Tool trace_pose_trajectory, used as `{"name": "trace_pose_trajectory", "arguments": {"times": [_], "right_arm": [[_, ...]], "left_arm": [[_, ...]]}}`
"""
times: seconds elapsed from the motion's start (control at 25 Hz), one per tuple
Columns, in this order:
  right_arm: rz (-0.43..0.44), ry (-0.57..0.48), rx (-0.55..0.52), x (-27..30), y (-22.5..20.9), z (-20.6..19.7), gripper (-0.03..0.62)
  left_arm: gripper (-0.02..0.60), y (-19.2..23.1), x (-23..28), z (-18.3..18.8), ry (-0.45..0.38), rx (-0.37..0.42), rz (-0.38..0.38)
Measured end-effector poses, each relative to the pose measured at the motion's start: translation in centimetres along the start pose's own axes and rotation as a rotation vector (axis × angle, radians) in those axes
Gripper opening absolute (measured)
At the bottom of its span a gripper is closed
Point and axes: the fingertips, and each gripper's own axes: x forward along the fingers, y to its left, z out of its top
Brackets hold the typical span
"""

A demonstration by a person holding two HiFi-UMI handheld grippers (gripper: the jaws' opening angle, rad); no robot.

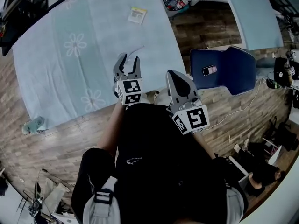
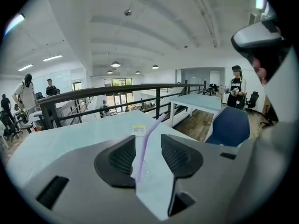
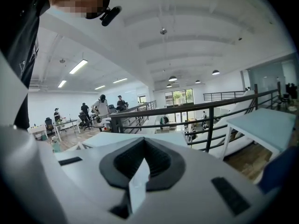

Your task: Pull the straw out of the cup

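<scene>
Left gripper view shows the left gripper [image 2: 148, 143] released, its 2 jaws spread apart, with the purple straw [image 2: 143, 148] rising between them, nearer the left pad, its bent top leaning right. The straw's foot sits in a clear cup [image 2: 141, 174], faint against the pale blue table [image 1: 56, 69]. Right gripper view shows the right gripper [image 3: 143, 143] clenched on nothing; from the head view it hangs near the table's corner. 1 small card [image 1: 137, 15] lies farther back on the cloth.
</scene>
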Motion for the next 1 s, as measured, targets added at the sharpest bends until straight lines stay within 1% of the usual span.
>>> {"name": "trace_pose_trajectory", "arguments": {"times": [0.12,0.32,0.4,0.48,0.56,0.64,0.84,1.0], "right_arm": [[-0.037,0.007,0.011,-0.2,-0.5,-0.3,0.008],[-0.08,0.012,0.015,-0.5,-1.1,-0.4,0.008],[-0.095,0.011,0.016,-0.8,-1.5,-0.4,0.008],[-0.109,0.01,0.018,-1.1,-1.8,-0.5,0.008],[-0.121,0.006,0.021,-1.2,-1.9,-0.6,0.008],[-0.127,0.004,0.021,-1.4,-1.9,-0.5,0.008],[-0.125,-0.014,0.02,-1.7,-1.8,-0.5,0.008],[-0.114,-0.028,0.019,-2.6,-1.7,-0.6,0.008]], "left_arm": [[0.175,0.5,1.4,-0.6,0.037,0.004,0.007],[0.171,0.7,2.5,-1.4,0.062,-0.011,-0.008],[0.144,0.8,2.7,-1.4,0.06,-0.009,0.006],[0.1,1.0,2.7,-1.5,0.06,-0.004,0.022],[0.072,1.3,2.8,-1.7,0.063,0.004,0.037],[0.044,1.6,2.7,-1.7,0.059,0.012,0.054],[0.04,2.2,2.3,-1.4,0.033,-0.001,0.076],[0.038,2.0,1.0,-0.6,-0.006,0.007,0.095]]}}
